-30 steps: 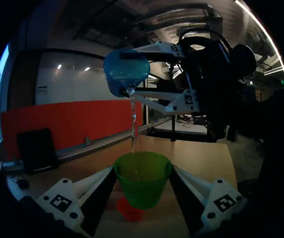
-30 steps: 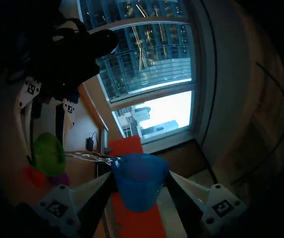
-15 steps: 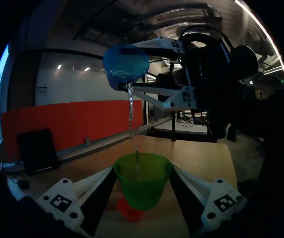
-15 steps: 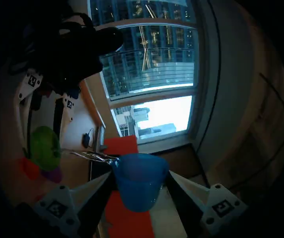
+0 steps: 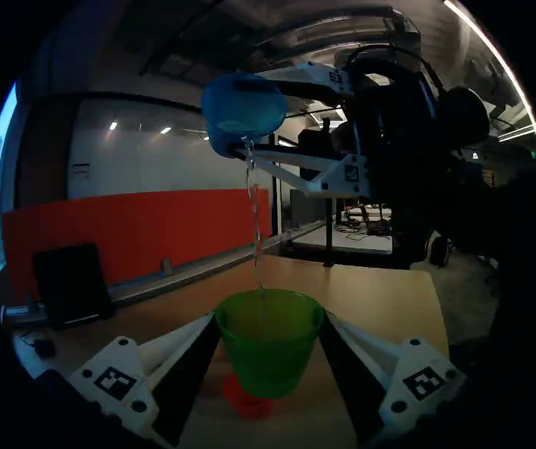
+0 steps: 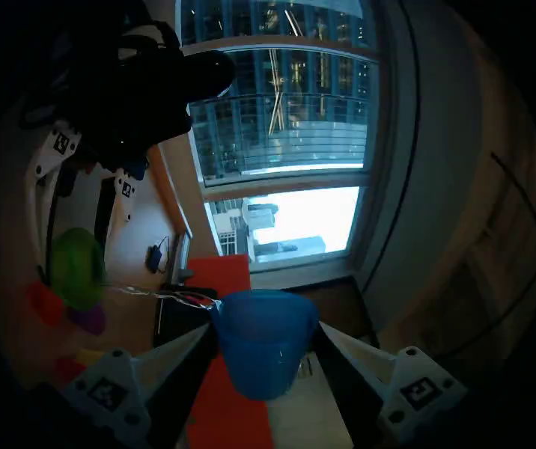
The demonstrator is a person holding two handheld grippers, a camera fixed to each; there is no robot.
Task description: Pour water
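Overhead, blue cup (image 5: 242, 108); green cup (image 5: 269, 344) within left claw (image 5: 268, 328).

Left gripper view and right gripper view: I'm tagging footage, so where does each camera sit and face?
Left gripper view: on the left claw, looking level across the table; its fingers hold the green cup.
Right gripper view: on the right claw, rolled sideways, facing a window; its fingers hold the blue cup.
Shared: both cups, the water stream, and the opposite claw.

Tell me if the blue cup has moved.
Yes. In the left gripper view the blue cup has risen slightly, farther above the fixed red wall panel.
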